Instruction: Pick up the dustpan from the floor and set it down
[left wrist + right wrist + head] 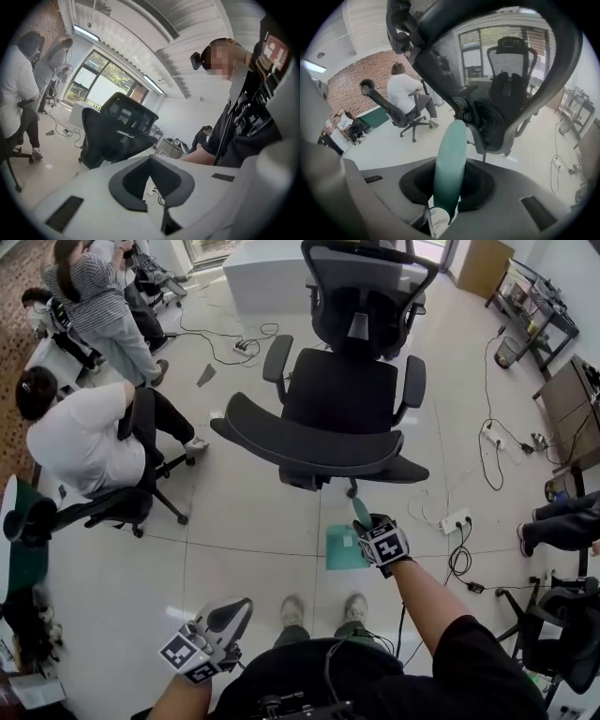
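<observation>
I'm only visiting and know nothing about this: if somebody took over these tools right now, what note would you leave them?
Left tool: shut, empty, held close to the person's body.
Right tool: shut on the dustpan's handle.
Dustpan: low, just in front of the office chair; unclear whether it touches the floor.
Done: dustpan picked up.
Left: set it down, let go.

- Right arm (427, 596): stretched forward.
- Right gripper (366, 524): points steeply down, jaws clamped on the dustpan (343, 549) handle.
- Left gripper (242, 606): low beside the body, roughly level, jaw tips together, nothing between them.
</observation>
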